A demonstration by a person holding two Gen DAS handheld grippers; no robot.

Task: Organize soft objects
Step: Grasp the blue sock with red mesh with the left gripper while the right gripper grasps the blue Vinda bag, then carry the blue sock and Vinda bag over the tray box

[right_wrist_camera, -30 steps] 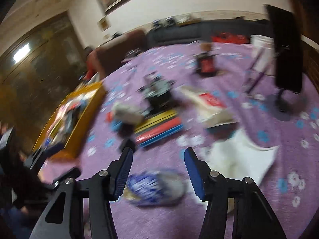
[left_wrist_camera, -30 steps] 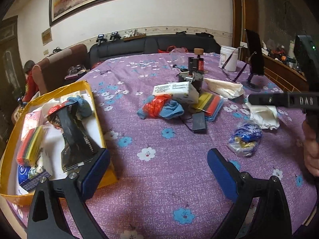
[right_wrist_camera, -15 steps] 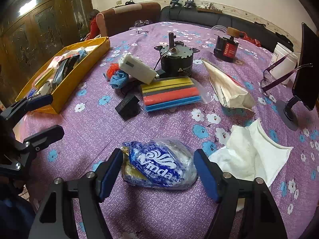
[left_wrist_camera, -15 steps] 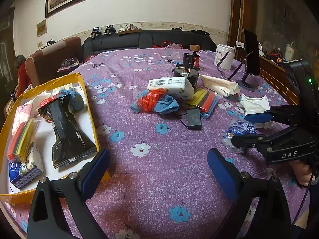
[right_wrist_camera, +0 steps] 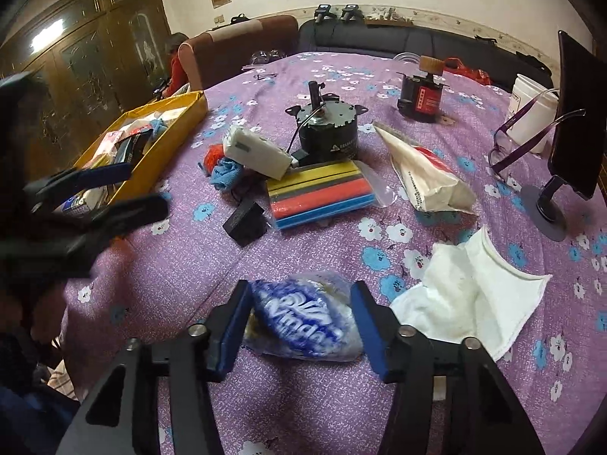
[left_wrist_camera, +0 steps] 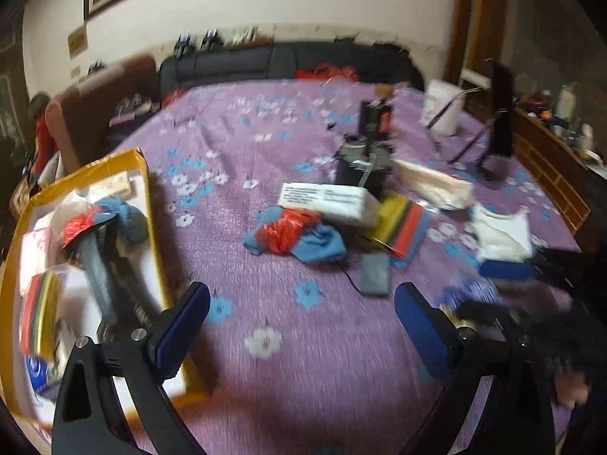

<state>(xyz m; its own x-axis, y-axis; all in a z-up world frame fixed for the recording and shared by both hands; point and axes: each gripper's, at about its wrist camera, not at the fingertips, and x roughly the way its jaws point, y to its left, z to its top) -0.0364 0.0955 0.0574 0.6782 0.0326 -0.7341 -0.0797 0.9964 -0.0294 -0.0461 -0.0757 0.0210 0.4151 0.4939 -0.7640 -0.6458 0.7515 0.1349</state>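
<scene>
Right gripper (right_wrist_camera: pixel 301 320): jaws closing, blue-and-white plastic bag (right_wrist_camera: pixel 303 322) lying between them on the purple flowered tablecloth (right_wrist_camera: pixel 341 121). Both blue pads sit against the bag's sides; it fills the gap and bulges a little ahead of the fingertips. Bag rests on the cloth, not lifted.

Just right of this gripper: white cloth (right_wrist_camera: pixel 470 295), crumpled, near the bag. Ahead of it: striped sponge pack (right_wrist_camera: pixel 320 193), black adapter (right_wrist_camera: pixel 244 220), grey motor (right_wrist_camera: pixel 326 132), white packet (right_wrist_camera: pixel 425 174).

Left gripper (left_wrist_camera: pixel 301 316): jaws apart, nothing between them, only bare tablecloth beyond. Yellow box (left_wrist_camera: pixel 151 227) just to its left, already holding soft packets. Red-and-blue rag bundle (left_wrist_camera: pixel 296 235) lies ahead of it, well apart. Left view is blurred
</scene>
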